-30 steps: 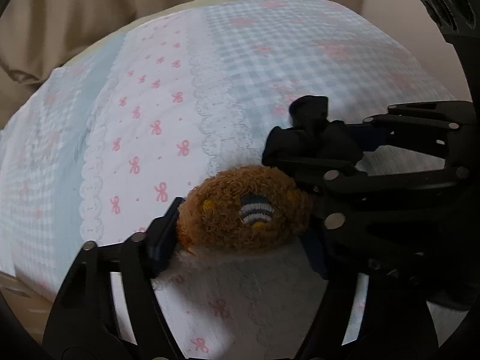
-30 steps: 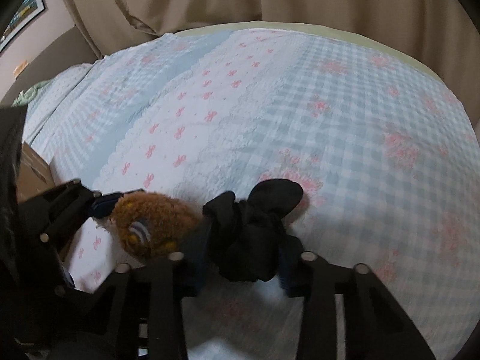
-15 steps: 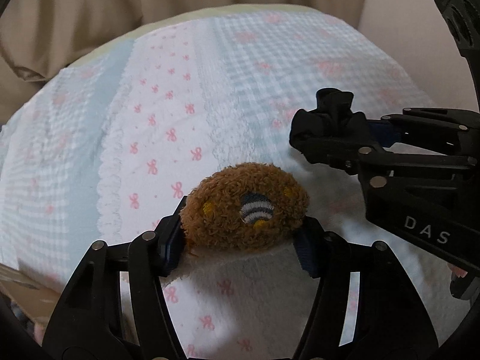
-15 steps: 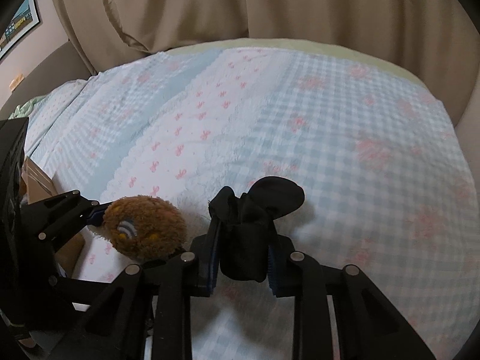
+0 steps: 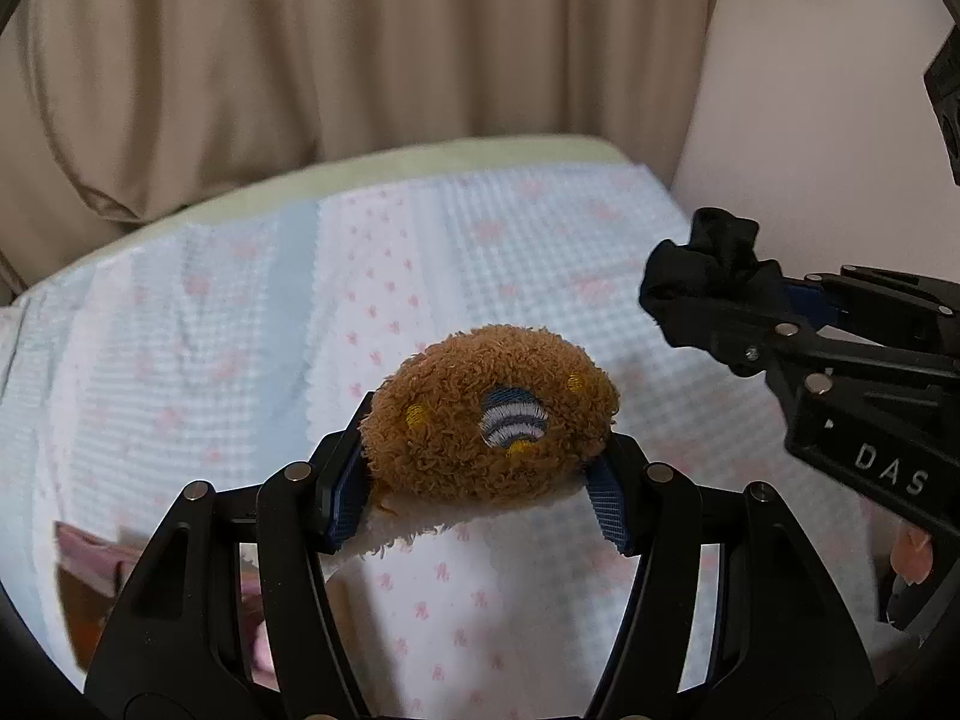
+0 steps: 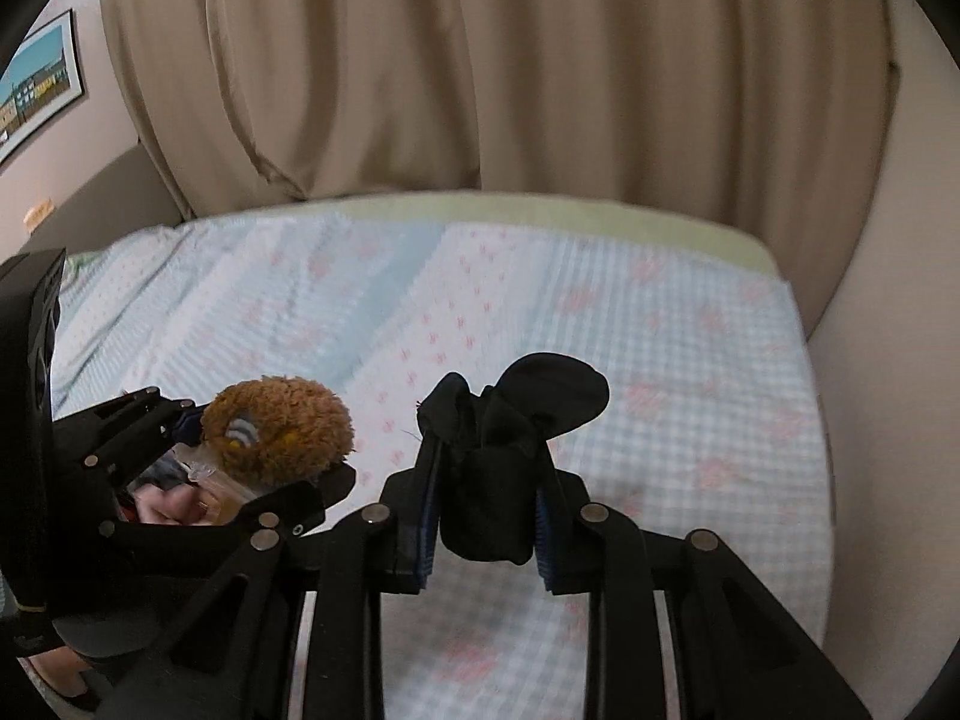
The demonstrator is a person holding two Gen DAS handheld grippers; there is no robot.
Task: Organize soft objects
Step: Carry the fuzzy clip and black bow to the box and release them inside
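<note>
My left gripper point(image 5: 480, 480) is shut on a brown fuzzy plush toy point(image 5: 489, 417) with a blue-and-white striped patch and yellow spots, held above the bed. The toy also shows at the left of the right wrist view point(image 6: 276, 429). My right gripper point(image 6: 486, 516) is shut on a bunched black cloth point(image 6: 504, 450), also held above the bed. In the left wrist view the cloth point(image 5: 708, 267) sits at the right, clamped in the right gripper's fingers point(image 5: 780, 324).
A bed with a pale blue-and-white checked quilt with pink bows point(image 6: 660, 330) fills the lower view. Beige curtains point(image 6: 480, 60) hang behind it. A cardboard box with pink items point(image 5: 90, 588) sits at the lower left. A framed picture point(image 6: 36, 84) hangs on the left wall.
Both grippers have lifted up and away from the quilt with their objects. The views have tilted up, so more curtain shows. The right gripper has drifted right of the plush.
</note>
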